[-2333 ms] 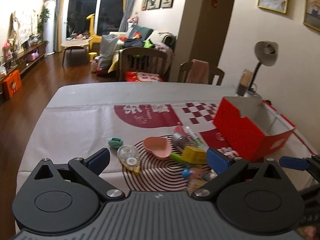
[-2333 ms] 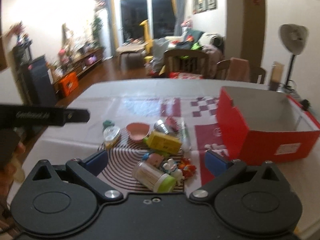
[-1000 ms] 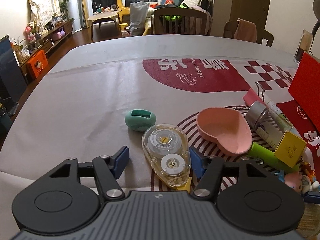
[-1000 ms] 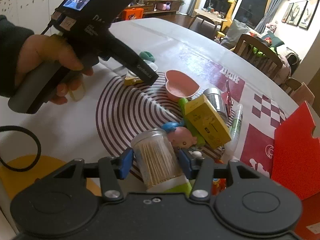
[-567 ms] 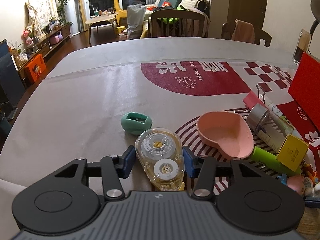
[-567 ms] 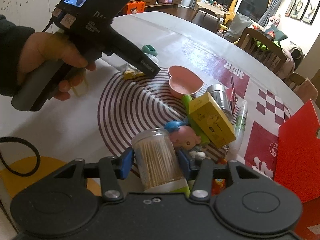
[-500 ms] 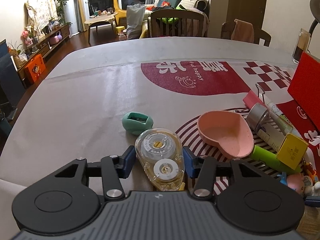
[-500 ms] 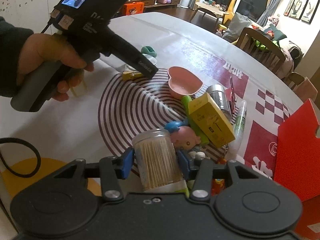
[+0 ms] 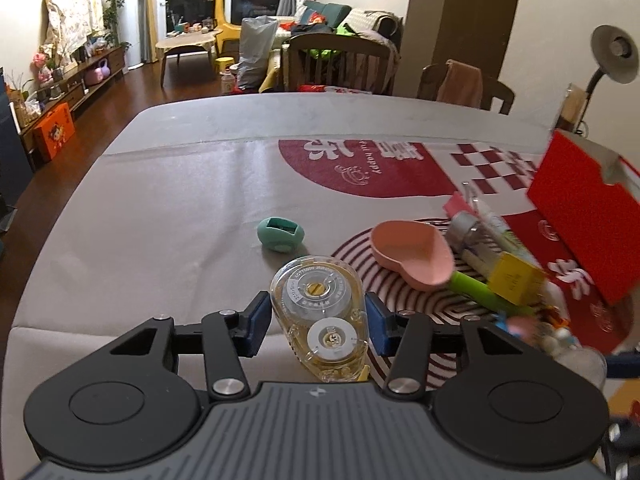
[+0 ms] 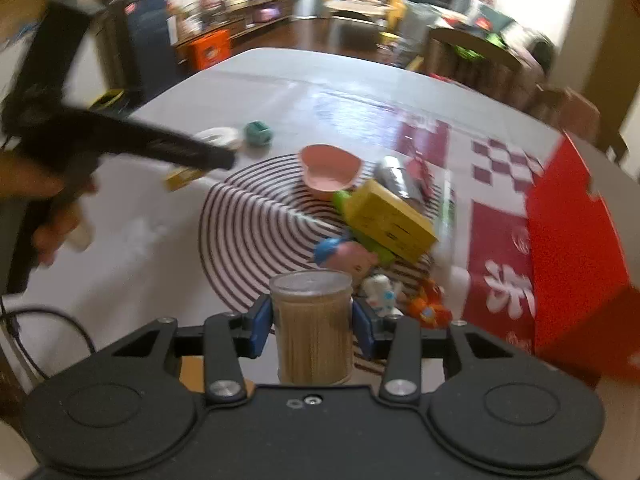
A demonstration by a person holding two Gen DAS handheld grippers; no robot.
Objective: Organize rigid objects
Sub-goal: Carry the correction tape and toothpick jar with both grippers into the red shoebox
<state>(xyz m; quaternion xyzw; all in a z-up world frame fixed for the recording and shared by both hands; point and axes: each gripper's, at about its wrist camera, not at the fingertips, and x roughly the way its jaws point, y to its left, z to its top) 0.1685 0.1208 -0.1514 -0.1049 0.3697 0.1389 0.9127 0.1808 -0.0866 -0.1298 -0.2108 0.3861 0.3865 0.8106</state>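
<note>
My left gripper (image 9: 318, 322) is shut on a clear correction tape dispenser (image 9: 320, 316) and holds it above the table. My right gripper (image 10: 313, 322) is shut on a clear toothpick jar (image 10: 313, 326), lifted off the table. The left gripper also shows in the right wrist view (image 10: 160, 148). A pile lies on the striped mat: a pink heart-shaped dish (image 9: 412, 254), a yellow box (image 9: 514, 278), a green tube (image 9: 474, 286), a metal cylinder (image 9: 464, 224) and small toy figures (image 10: 384, 292). A teal sharpener (image 9: 280, 234) lies left of the pile.
An open red cardboard box (image 9: 580, 216) stands at the right of the table, also in the right wrist view (image 10: 572, 240). A desk lamp (image 9: 614, 54) stands behind it. Chairs (image 9: 340, 62) line the table's far edge. A black cable (image 10: 48, 320) lies at the near left.
Both grippers closed on their objects about a second ago. Since then the left has lifted the tape dispenser and the right has lifted the toothpick jar, both moving; the right view is blurred.
</note>
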